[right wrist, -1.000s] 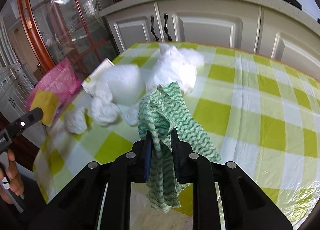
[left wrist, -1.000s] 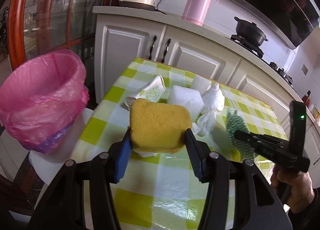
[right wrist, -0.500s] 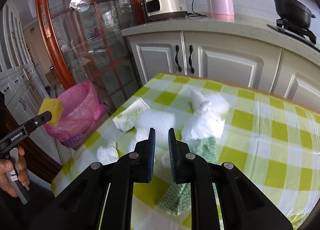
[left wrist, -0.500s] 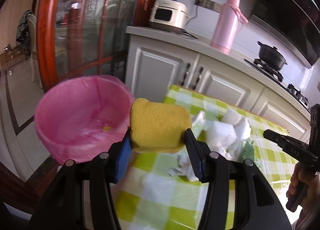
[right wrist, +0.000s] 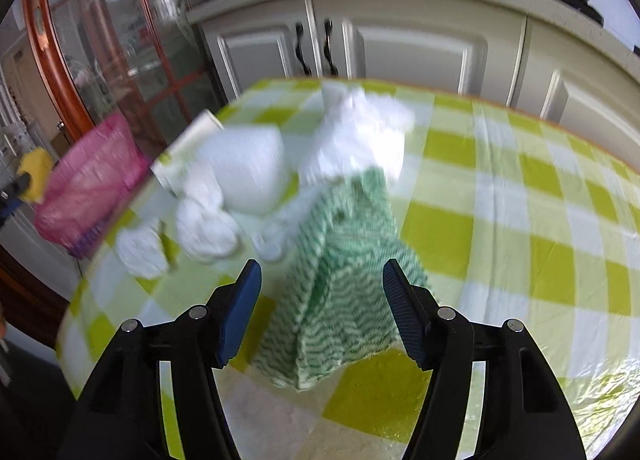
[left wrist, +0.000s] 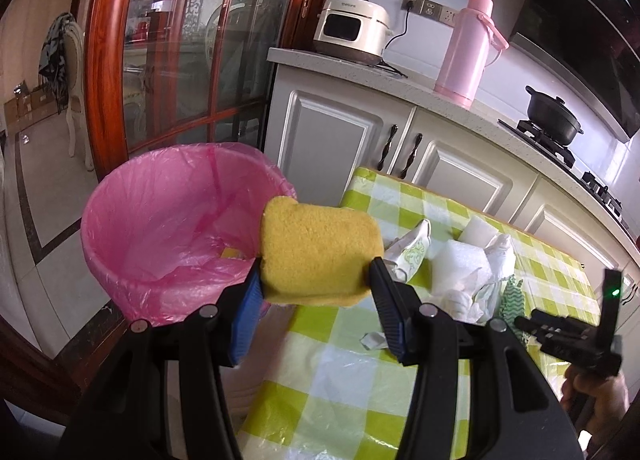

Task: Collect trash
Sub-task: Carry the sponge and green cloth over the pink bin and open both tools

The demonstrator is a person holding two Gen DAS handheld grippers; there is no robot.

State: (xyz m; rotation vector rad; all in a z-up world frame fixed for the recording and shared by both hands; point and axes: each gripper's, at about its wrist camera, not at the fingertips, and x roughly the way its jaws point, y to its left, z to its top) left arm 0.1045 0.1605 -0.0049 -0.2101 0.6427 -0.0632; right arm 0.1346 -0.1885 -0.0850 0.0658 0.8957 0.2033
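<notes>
At far left we see the pink-lined bin, beside its rim our left gripper clamping the yellow sponge, then the white trash pile on the checked table, and our right gripper spread wide over the green cloth.

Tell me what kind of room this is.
A home kitchen, most likely: a rice cooker and pink thermos stand on the counter, and a black pot sits on a gas hob above white cabinets.
</notes>
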